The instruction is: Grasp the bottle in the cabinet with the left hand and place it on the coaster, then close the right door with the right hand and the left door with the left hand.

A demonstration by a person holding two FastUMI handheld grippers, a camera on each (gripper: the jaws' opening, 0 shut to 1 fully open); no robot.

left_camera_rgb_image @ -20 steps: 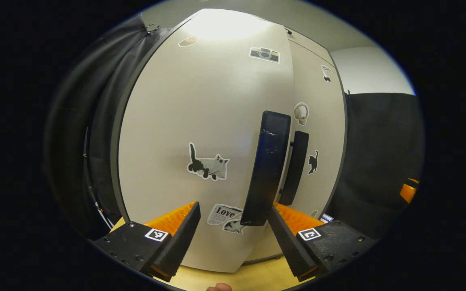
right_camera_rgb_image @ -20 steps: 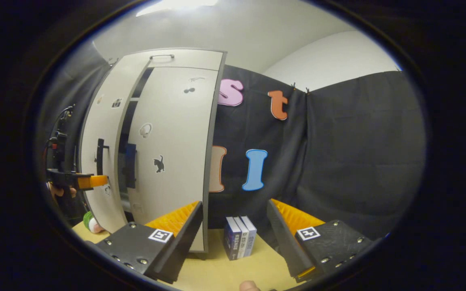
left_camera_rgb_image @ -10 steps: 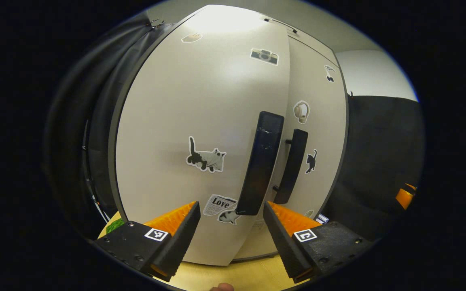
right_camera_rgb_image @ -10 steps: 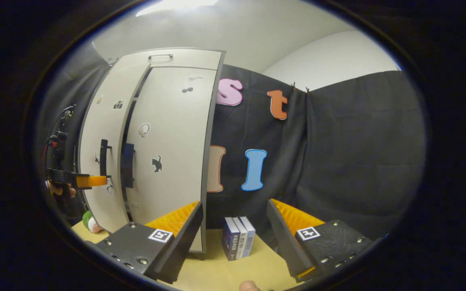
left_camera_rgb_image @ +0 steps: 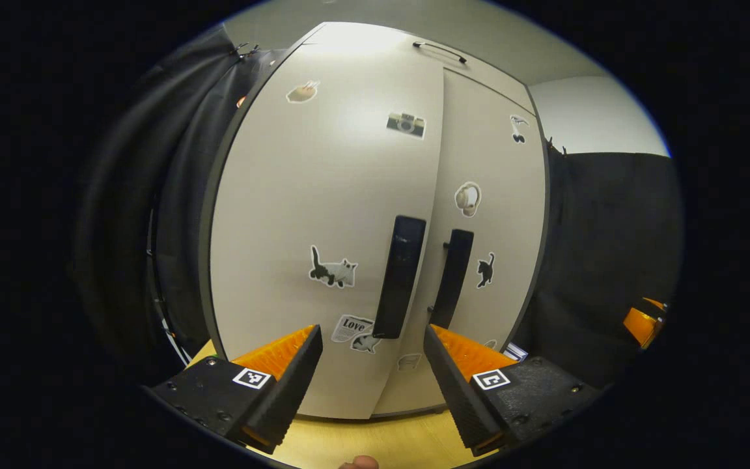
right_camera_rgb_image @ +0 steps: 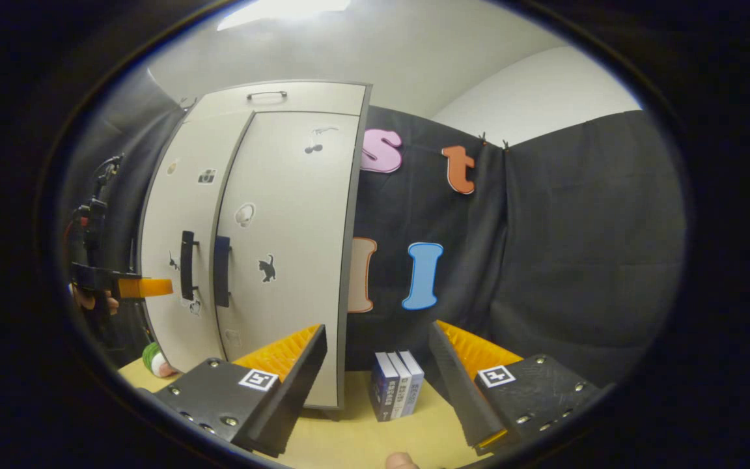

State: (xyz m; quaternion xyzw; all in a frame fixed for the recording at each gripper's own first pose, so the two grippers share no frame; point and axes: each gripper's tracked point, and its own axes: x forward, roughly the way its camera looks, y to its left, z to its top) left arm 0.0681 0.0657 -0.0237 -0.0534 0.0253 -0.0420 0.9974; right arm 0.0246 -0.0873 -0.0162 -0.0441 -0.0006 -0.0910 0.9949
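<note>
A pale cabinet stands before me with both doors shut flush. In the left gripper view the left door (left_camera_rgb_image: 323,195) carries a black handle (left_camera_rgb_image: 400,277), and the right door (left_camera_rgb_image: 489,215) has its own handle (left_camera_rgb_image: 451,278) beside it. My left gripper (left_camera_rgb_image: 368,374) is open and empty, a short way in front of the handles. The right gripper view shows that same left gripper (right_camera_rgb_image: 144,287) out by the left door (right_camera_rgb_image: 176,260), held by a hand. My right gripper (right_camera_rgb_image: 378,378) is open and empty, off to the right of the cabinet's right door (right_camera_rgb_image: 284,254).
Three upright books (right_camera_rgb_image: 398,393) stand on the wooden table (right_camera_rgb_image: 355,443) beside the cabinet's right corner. A green and pink object (right_camera_rgb_image: 155,361) lies on the table at the cabinet's left foot. Black cloth hangs behind and on both sides.
The left door has swung from ajar to shut against the right door. My left gripper has drawn back from the handle, and the cabinet looks smaller.
</note>
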